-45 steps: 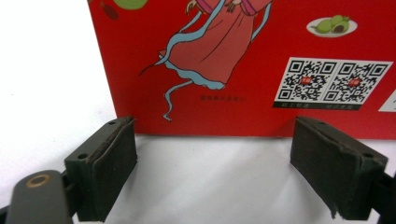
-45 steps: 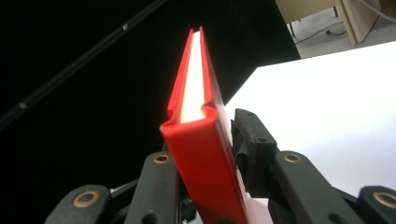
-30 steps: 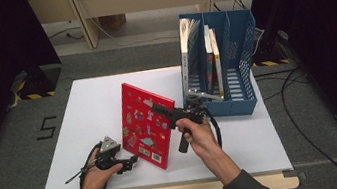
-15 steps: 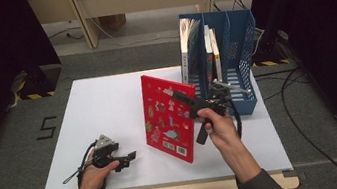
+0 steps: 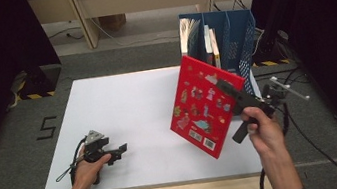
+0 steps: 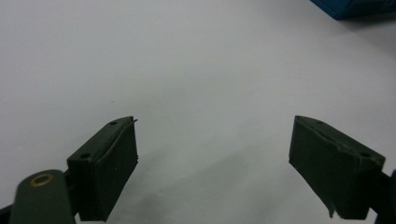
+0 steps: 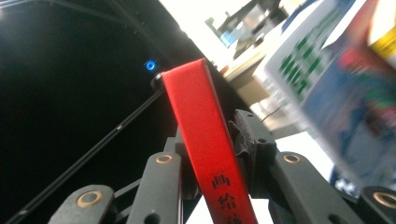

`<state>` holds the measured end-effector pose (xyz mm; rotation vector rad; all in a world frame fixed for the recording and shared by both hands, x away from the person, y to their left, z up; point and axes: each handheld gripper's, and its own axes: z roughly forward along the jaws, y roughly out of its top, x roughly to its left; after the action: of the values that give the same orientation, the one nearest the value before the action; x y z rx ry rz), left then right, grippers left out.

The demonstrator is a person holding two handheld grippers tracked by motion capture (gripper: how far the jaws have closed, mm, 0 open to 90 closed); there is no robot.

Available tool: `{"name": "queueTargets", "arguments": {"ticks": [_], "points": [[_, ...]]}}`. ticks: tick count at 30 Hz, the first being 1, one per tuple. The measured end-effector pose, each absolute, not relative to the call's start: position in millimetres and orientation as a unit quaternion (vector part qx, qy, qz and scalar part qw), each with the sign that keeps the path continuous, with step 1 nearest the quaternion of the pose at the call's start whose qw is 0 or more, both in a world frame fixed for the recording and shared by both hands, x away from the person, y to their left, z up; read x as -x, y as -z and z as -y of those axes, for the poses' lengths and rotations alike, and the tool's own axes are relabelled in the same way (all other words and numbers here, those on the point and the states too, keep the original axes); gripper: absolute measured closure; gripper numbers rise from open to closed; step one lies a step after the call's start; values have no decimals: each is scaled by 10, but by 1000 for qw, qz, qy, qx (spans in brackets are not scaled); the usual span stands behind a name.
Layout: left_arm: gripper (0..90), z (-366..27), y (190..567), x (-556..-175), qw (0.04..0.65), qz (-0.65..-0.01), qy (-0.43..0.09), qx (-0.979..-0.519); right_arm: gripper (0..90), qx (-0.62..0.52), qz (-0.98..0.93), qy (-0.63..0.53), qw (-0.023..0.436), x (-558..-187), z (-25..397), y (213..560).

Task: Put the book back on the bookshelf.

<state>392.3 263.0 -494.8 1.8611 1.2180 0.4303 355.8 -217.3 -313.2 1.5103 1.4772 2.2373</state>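
- Tabletop (image 5: 123, 111) no longer carries the red picture book (image 5: 206, 106); since a second ago it has risen off the surface, tilted, toward the blue file rack (image 5: 243, 32).
- Books already in that rack crowd the slots.
- Right hand-held gripper (image 5: 233, 91) clamps the book's spine.
- Left hand-held gripper (image 5: 121, 148) rests wide, empty.

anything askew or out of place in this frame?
Nothing damaged or spilled. The red book is tilted in mid-air, clamped by the right gripper beside the blue rack. The left gripper sits open on the table.
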Motion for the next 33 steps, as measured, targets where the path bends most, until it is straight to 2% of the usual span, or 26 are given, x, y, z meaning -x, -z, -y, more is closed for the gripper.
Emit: {"name": "queueTargets", "arguments": {"ticks": [11,12,14,15,19,33], "points": [[147,-2622,4962,-3950,424,-489,-173,-742,725,-534,-408,-736,79,-3363,2883,3132],[147,-2632,4967,-3958,414,-490,-180,-745,726,-536,-401,-738,87,-3351,2940,3125],[148,-2631,4956,-3963,369,-473,-240,-763,726,-545,-386,-739,97,-3330,3069,3090],[147,-2635,4944,-3964,359,-466,-254,-767,725,-544,-382,-740,104,-3328,3127,3079],[147,-2669,4971,-3996,341,-467,-250,-777,723,-556,-356,-741,121,-3343,3302,3033],[149,-2708,5011,-4018,349,-475,-226,-776,717,-579,-316,-735,158,-3890,3665,2762]]}}
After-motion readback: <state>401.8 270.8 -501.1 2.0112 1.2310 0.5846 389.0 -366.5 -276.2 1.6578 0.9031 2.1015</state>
